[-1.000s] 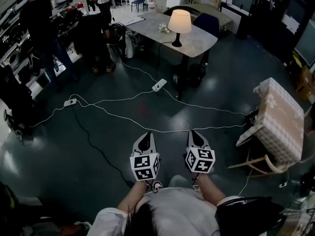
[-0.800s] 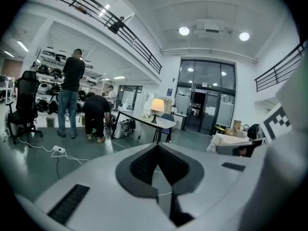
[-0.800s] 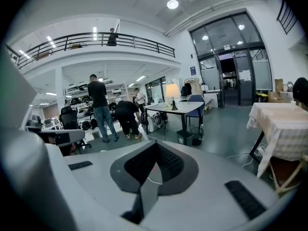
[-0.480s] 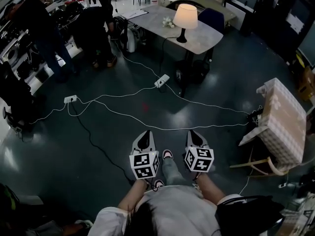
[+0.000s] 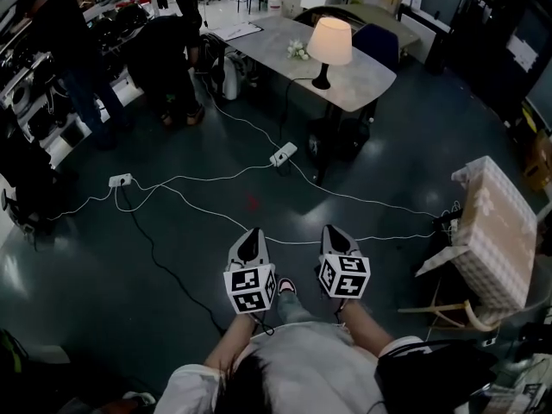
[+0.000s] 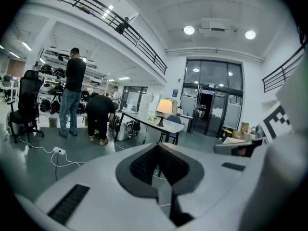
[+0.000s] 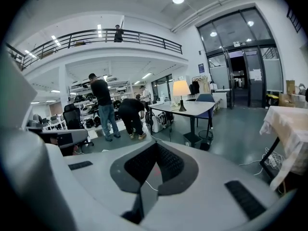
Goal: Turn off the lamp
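Observation:
The lamp (image 5: 330,46) has a cream shade on a dark base and is lit. It stands on a grey table (image 5: 366,83) far ahead of me across the dark floor. It also shows small in the left gripper view, lamp (image 6: 164,108), and in the right gripper view, lamp (image 7: 181,90). My left gripper (image 5: 251,235) and right gripper (image 5: 332,231) are held side by side in front of my body, well short of the table. Both are shut with nothing between the jaws, as the left gripper (image 6: 158,150) and right gripper (image 7: 154,150) show in their own views.
White cables (image 5: 216,207) and two power strips (image 5: 282,153) (image 5: 120,180) lie across the floor between me and the table. Two people (image 5: 73,54) (image 5: 164,50) stand at the left by shelves. A table with a checked cloth (image 5: 492,231) stands at the right.
Both grippers have moved forward with me towards the table, and the lamp now sits slightly lower and larger in the head view. The jaws stayed shut.

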### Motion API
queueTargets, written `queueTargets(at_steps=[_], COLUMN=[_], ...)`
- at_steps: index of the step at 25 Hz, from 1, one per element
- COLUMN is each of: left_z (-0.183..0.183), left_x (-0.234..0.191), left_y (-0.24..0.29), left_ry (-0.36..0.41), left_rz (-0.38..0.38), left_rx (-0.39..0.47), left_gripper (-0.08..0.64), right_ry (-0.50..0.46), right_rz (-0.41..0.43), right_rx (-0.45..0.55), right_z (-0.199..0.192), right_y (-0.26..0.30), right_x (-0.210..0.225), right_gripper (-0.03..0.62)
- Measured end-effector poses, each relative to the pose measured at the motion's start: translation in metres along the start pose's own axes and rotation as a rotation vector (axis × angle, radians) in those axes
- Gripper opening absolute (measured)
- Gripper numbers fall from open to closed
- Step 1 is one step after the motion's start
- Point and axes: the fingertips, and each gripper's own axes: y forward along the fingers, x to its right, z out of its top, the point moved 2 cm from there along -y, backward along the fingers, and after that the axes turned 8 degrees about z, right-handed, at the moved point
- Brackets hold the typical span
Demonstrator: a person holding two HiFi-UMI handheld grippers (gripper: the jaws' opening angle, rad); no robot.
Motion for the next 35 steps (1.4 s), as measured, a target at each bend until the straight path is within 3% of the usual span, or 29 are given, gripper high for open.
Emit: queueTargets(at_steps=[10, 20, 35], left_z=[0.022, 0.031, 0.057], left_x=[0.029, 0.044, 0.034], left_y=[0.076, 0.141, 0.218], left_ry=[0.02, 0.029, 0.021], left_rz=[-0.002, 0.005, 0.056], left_rx=[-0.016, -0.043, -0.024], left_gripper=[0.006, 0.006, 0.006], right_ry=[0.023, 0.075, 0.092], right_rz=[0.019, 0.013, 0.022], right_rx=[-0.012, -0.048, -0.053], right_z=[0.034, 0.043, 0.079], right_y=[0.057, 0.1, 0.168], right_x=[0.052, 0.101, 0.144], right_gripper=[0.0, 0.0, 0.0])
